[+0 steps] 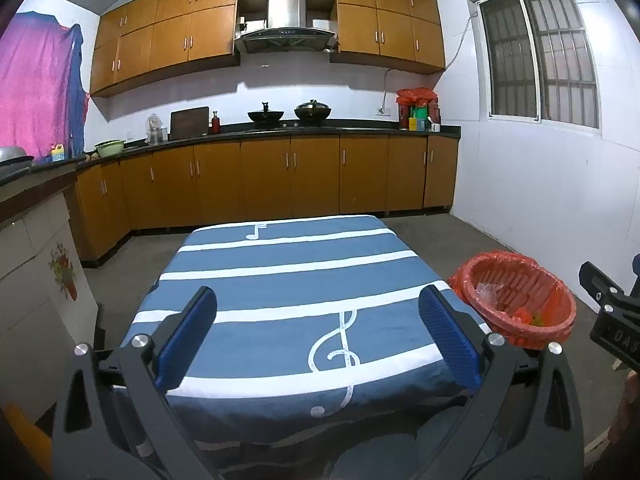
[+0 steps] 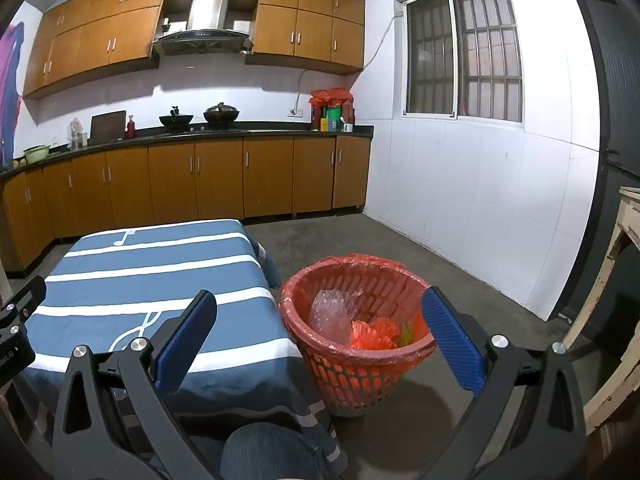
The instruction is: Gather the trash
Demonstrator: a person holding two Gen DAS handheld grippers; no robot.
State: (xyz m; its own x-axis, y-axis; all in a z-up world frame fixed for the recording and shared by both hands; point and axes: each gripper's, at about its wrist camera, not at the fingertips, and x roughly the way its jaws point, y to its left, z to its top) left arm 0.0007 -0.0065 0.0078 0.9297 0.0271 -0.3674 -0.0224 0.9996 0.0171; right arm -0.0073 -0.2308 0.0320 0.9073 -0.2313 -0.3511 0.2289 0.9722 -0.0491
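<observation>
A red mesh trash basket (image 2: pixel 356 344) lined with a red bag stands on the floor right of the table; it also shows in the left wrist view (image 1: pixel 516 300). Inside lie crumpled clear plastic (image 2: pixel 332 312), orange wrapper pieces (image 2: pixel 372 334) and a green scrap (image 2: pixel 406 332). My left gripper (image 1: pixel 318 336) is open and empty above the blue striped tablecloth (image 1: pixel 296 276). My right gripper (image 2: pixel 320 338) is open and empty, held just above the basket's near rim. No trash shows on the table top.
Wooden kitchen cabinets (image 1: pixel 280 176) and a dark counter with woks run along the far wall. A white tiled wall (image 2: pixel 480 208) is to the right. A worn wooden piece (image 2: pixel 616 300) stands at the far right. A knee in jeans (image 2: pixel 272 452) is below.
</observation>
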